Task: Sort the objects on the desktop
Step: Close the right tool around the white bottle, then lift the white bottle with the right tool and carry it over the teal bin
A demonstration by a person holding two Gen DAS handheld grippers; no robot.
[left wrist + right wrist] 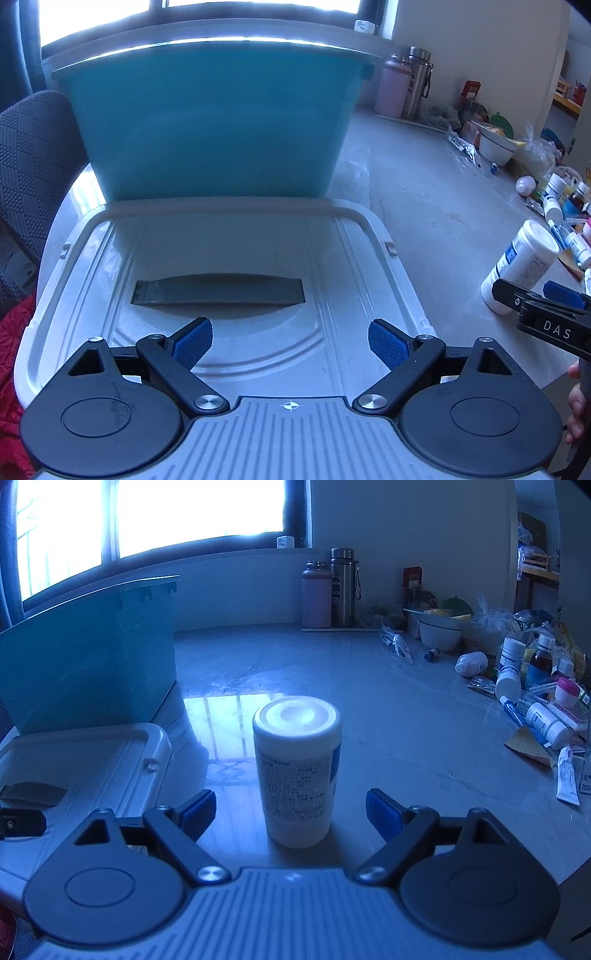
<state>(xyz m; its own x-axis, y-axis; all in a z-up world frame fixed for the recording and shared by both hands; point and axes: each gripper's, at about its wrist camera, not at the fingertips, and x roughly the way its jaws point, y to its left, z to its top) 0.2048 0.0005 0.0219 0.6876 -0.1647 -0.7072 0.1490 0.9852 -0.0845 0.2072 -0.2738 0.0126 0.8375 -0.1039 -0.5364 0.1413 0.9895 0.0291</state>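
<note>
A white cylindrical canister [297, 771] with a printed label stands upright on the grey table, just ahead of my right gripper [291, 814], which is open and empty with the canister between its spread fingers, not touching. The canister also shows in the left wrist view [519, 266], with the right gripper's fingers [546, 299] beside it. My left gripper [290, 343] is open and empty, above a grey box lid [92, 258] with a recessed handle [218, 290]. A teal bin [207, 118] stands behind the lid.
A pile of small bottles, tubes and packets [535, 701] lies at the table's right. A white bowl [439, 629] and two flasks [332, 590] stand at the back by the wall. A chair back [33, 166] is at the left.
</note>
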